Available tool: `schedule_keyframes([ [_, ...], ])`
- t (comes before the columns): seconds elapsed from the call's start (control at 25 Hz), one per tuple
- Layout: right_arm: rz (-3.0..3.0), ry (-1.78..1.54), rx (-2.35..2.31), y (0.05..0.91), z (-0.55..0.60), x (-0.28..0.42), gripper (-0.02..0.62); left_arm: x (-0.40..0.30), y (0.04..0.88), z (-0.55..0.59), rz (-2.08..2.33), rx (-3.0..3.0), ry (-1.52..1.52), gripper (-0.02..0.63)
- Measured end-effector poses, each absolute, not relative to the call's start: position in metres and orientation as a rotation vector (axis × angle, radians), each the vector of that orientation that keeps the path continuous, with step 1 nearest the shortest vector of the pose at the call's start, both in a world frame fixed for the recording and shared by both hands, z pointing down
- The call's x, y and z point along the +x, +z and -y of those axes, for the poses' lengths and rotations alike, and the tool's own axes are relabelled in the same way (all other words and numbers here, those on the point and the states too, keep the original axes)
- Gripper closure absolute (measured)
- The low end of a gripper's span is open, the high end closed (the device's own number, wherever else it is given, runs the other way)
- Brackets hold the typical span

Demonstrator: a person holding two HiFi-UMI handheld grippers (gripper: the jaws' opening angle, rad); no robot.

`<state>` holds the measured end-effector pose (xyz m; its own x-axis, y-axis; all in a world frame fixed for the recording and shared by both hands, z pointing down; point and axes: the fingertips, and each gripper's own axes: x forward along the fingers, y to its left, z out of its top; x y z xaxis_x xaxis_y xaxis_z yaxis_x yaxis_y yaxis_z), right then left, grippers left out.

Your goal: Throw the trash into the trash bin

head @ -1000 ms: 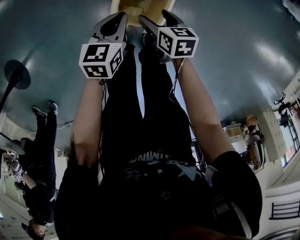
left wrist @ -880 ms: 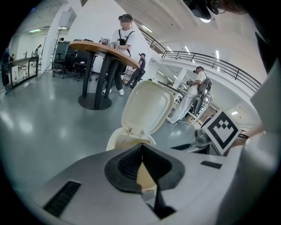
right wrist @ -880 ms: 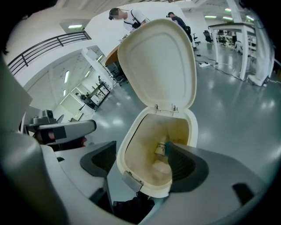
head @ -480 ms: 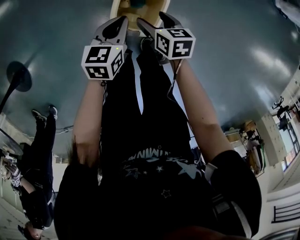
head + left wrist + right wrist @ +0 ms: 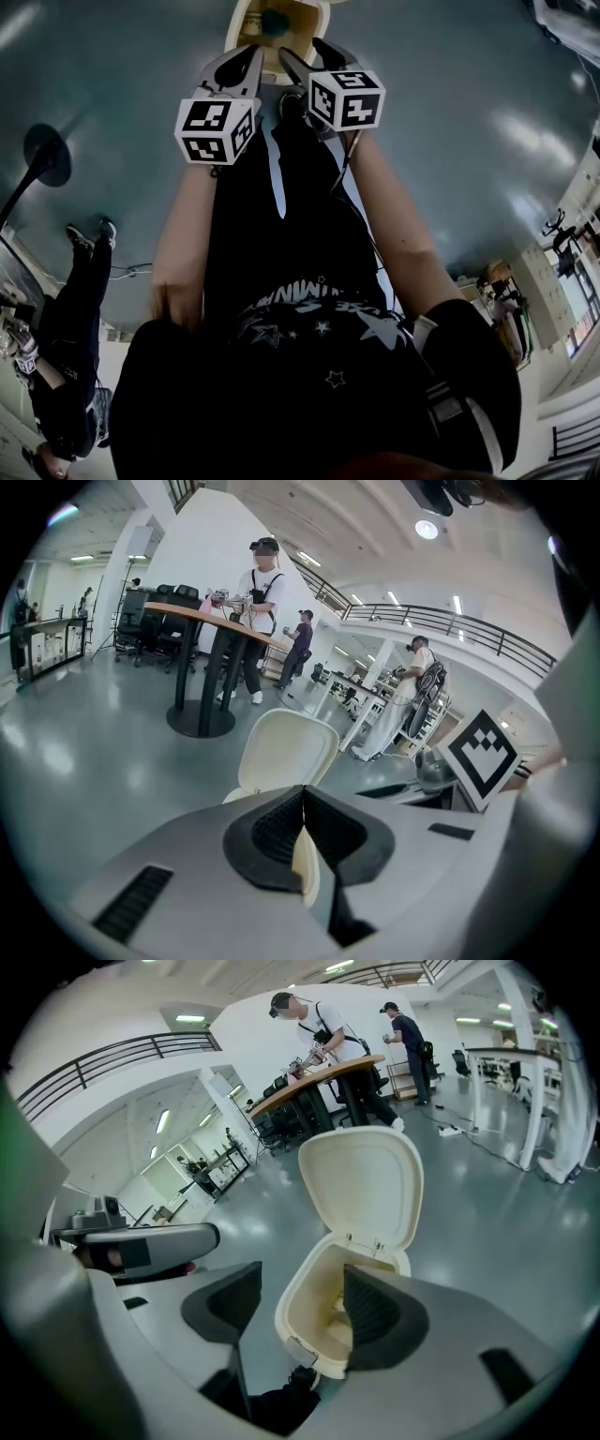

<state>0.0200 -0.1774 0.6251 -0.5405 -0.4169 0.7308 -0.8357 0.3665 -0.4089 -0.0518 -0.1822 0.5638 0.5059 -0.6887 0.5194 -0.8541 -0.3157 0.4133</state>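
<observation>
A cream trash bin (image 5: 330, 1312) stands on the grey floor with its lid (image 5: 364, 1180) swung up; a few pale scraps lie inside, too small to name. My right gripper (image 5: 302, 1277) hovers above the bin's mouth. Its jaws are apart and closing, with nothing between them. My left gripper (image 5: 303, 791) is shut, pads touching, with nothing in it, and the bin's lid (image 5: 286, 747) shows beyond its tips. In the head view both grippers, left (image 5: 251, 58) and right (image 5: 302, 52), sit side by side just short of the bin (image 5: 246, 23).
A dark shoe (image 5: 286, 1401) rests at the bin's foot. A round-based table (image 5: 202, 616) with a person (image 5: 261, 602) working at it stands behind the bin. Another person (image 5: 70, 366) stands at the left of the head view. More desks and railings lie farther off.
Both grippers have lifted together, and more of the bin's open mouth shows past their tips. The right jaws look slightly narrower than before.
</observation>
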Motion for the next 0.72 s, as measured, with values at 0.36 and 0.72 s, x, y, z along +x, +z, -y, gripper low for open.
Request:
schedule_keyframes([
  [0.36, 2.177, 0.987, 1.084, 0.576, 0.172, 0.031, 0.385, -0.038, 0.513, 0.175, 1.282, 2.140, 0.295, 0.595],
  [0.72, 2.219, 0.990, 1.110, 0.498, 0.151, 0.055, 0.498, -0.019, 0.438, 0.162, 1.346, 2.187, 0.262, 0.595],
])
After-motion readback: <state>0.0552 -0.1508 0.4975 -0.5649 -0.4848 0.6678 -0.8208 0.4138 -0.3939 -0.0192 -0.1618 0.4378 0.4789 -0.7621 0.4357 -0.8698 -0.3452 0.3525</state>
